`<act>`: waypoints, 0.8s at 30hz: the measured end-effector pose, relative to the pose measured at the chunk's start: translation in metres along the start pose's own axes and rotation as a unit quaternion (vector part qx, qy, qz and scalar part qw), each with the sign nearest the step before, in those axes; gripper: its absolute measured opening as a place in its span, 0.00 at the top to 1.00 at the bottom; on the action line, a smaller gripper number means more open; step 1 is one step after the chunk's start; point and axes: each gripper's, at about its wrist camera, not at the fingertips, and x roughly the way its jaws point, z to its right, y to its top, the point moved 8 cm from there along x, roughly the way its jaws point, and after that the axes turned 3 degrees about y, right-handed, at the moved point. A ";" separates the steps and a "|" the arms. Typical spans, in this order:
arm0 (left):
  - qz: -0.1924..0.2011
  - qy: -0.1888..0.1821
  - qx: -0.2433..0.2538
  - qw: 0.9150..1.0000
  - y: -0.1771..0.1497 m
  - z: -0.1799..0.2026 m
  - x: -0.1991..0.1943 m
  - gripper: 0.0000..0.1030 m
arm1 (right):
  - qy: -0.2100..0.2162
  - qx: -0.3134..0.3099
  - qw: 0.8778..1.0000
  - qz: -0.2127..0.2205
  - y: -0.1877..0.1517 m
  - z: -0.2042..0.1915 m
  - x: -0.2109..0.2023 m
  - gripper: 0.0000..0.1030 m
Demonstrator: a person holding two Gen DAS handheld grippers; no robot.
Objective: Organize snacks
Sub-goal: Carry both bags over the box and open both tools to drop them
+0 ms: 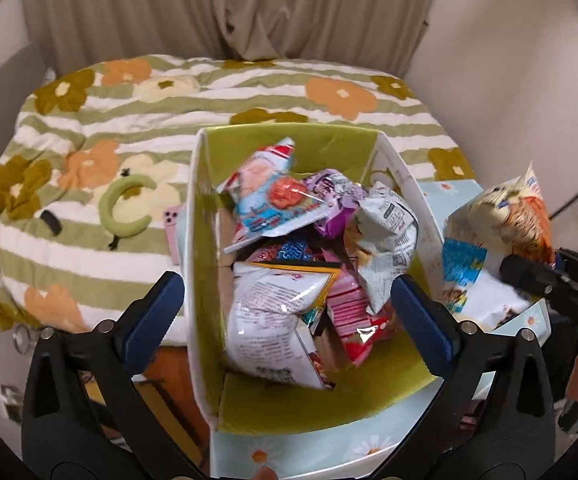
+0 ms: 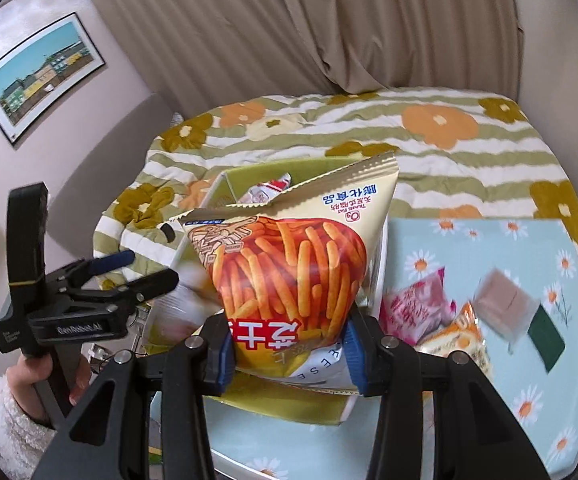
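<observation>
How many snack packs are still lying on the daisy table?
3, maybe more hidden: a pink pack, an orange pack just in front of it, and a brown wrapped pack to their right on the daisy tablecloth.

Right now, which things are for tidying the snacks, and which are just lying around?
For the job:
- fries snack bag in the right gripper
- box of snacks
- pink snack packet on the table
- left gripper, open

Just lying around:
- green headband
- pink phone
- framed picture

A daisy-print table (image 2: 489,240) (pale blue) bears the green-lined box (image 1: 209,208) and loose snack packets (image 2: 413,304).
</observation>
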 end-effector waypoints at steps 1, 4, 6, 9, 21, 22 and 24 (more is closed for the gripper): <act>-0.005 -0.004 0.001 1.000 -0.001 -0.002 0.002 0.01 | -0.004 0.002 1.000 -0.002 -0.003 -0.002 0.001 0.60; -0.017 -0.019 -0.005 1.000 -0.005 -0.006 0.004 0.01 | -0.010 0.001 1.000 -0.009 -0.009 -0.009 0.002 0.60; -0.020 -0.026 -0.014 0.999 -0.008 -0.009 0.001 0.01 | -0.012 -0.001 1.000 -0.013 -0.012 -0.015 0.003 0.60; -0.020 -0.027 -0.021 0.999 -0.010 -0.015 -0.005 0.01 | -0.009 -0.006 1.000 -0.015 -0.012 -0.023 0.007 0.60; 0.006 0.001 -0.013 1.000 -0.004 -0.024 -0.037 0.01 | -0.009 -0.006 1.000 -0.025 -0.018 -0.047 0.036 0.53; 0.011 0.005 -0.014 1.000 -0.005 -0.026 -0.038 0.01 | -0.015 -0.007 0.999 -0.029 -0.020 -0.046 0.040 0.39; 0.018 0.017 -0.016 1.000 -0.010 -0.030 -0.039 0.01 | -0.016 -0.011 1.000 -0.022 -0.024 -0.046 0.044 0.10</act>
